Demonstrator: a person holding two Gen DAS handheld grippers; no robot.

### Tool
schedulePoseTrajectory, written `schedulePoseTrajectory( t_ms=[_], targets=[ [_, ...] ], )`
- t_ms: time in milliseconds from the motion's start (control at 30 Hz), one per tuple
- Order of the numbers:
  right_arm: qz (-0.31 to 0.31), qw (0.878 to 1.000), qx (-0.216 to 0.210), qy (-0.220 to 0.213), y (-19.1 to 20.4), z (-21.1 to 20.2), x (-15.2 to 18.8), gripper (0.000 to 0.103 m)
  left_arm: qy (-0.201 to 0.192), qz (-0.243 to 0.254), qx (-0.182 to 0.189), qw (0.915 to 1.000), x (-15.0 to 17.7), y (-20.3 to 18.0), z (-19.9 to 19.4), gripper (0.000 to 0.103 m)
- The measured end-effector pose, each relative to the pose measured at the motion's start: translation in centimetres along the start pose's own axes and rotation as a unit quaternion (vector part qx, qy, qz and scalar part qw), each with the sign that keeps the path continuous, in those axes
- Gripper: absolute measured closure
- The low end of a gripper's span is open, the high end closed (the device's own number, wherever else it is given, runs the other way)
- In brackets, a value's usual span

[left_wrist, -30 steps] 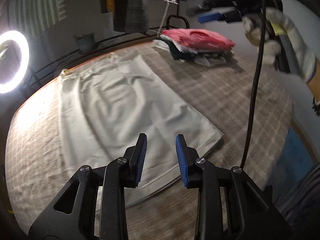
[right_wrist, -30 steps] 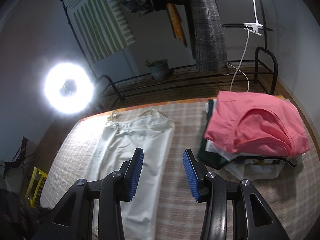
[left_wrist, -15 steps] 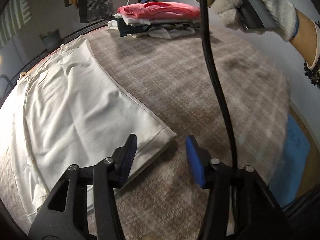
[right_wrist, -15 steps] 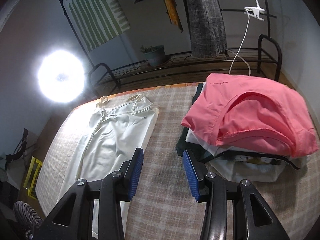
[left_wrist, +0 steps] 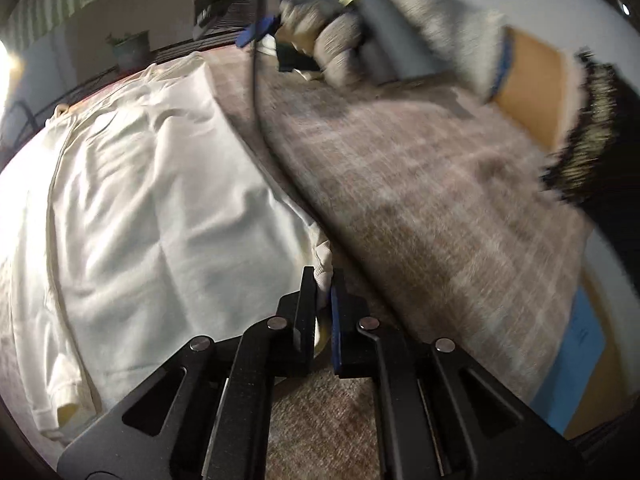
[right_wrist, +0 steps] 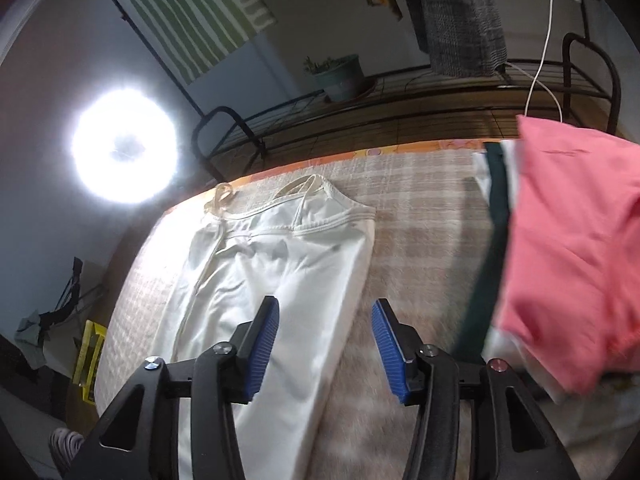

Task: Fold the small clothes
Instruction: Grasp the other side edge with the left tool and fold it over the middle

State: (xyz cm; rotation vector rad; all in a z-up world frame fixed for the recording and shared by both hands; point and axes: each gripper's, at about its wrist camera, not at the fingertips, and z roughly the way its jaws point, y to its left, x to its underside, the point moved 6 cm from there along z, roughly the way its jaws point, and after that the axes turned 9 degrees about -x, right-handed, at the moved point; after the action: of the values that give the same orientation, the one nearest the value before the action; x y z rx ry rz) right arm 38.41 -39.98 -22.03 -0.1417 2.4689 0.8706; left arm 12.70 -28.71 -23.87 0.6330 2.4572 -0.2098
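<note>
A white strappy garment (left_wrist: 152, 200) lies flat on the checked tablecloth (left_wrist: 420, 200). My left gripper (left_wrist: 323, 280) is shut on the garment's near right hem corner, and the cloth bunches between the pads. In the right wrist view the garment (right_wrist: 280, 264) shows with its straps at the far end. My right gripper (right_wrist: 325, 320) is open and empty, low over the garment's right edge. In the left wrist view it is blurred (left_wrist: 256, 34), held by a gloved hand above the far end.
A stack of folded clothes topped by a pink piece (right_wrist: 568, 232) sits at the right. A ring light (right_wrist: 124, 144) glares at the left. A metal rack with a potted plant (right_wrist: 340, 76) stands behind the table. A black cable (left_wrist: 260, 120) hangs across.
My left gripper has moved in and shut on the garment's hem corner. My right gripper has swung left from the pink stack and lower toward the garment's right edge.
</note>
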Motion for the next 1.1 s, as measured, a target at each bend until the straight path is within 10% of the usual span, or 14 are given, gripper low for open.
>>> schedulePoseTrajectory(
  t_ms=[367,567,1100],
  targets=[
    [0.072,0.997,0.026,-0.003,-4.4,6.9,-3.3,0.053,-0.008,-0.055,0.037,0.9978,-0.1,2.1,-1.7,0.100],
    [0.069,0.998,0.007,0.008,-3.6,8.0,-4.0,0.102,-0.008,-0.091,0.059,0.9941,0.2,3.2,-2.2,0.100],
    [-0.003,0.996,0.085,0.029,5.0,8.5,-7.2,0.103,-0.031,-0.211,0.096,0.9723,2.6,10.2,-5.5,0.100]
  ],
)
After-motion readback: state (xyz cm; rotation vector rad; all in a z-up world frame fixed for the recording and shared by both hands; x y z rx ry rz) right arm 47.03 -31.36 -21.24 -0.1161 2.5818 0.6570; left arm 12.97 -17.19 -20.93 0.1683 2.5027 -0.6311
